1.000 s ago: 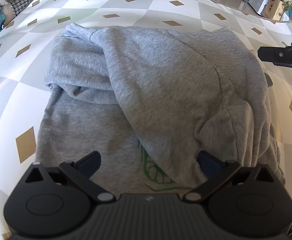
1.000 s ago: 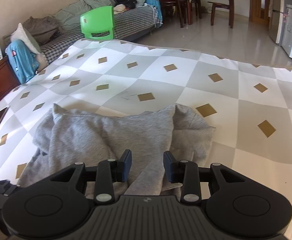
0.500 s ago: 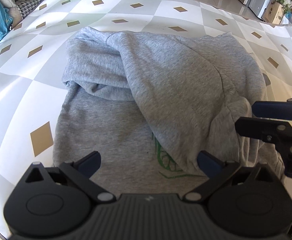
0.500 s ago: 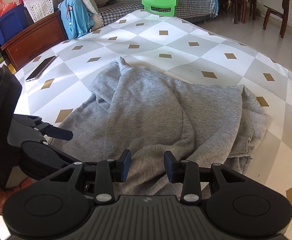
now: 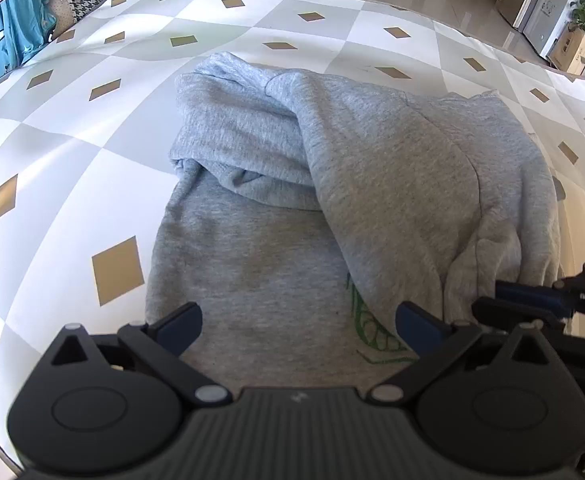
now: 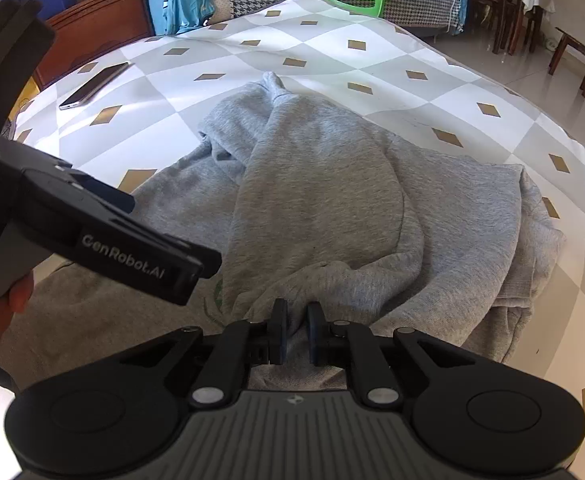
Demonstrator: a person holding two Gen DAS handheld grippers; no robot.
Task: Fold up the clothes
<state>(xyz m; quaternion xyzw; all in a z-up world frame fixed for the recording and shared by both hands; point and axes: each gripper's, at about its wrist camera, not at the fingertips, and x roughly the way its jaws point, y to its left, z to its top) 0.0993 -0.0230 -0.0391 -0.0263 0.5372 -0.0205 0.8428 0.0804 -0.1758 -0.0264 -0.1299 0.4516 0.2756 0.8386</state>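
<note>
Since half a second ago the right claw [image 6: 295, 330] has closed from a wide gap onto a bunched fold of the grey hoodie [image 5: 332, 208], at the cuff end of the sleeve [image 6: 320, 208] that is folded over its body. From that pinch the sleeve runs straight ahead, away from the claw, toward the hood [image 5: 236, 132] at the far end; its long axis lies along the claw's own line of sight. The left claw [image 5: 298, 328] hovers with its fingers wide apart over the hem side, just above the green chest print [image 5: 372, 328], holding nothing. Being clamped on the sleeve end, the right claw is the nearer one. The hoodie lies mid-table on the chequered table [image 5: 72, 128], a phone [image 6: 92, 85] well off to the left.
</note>
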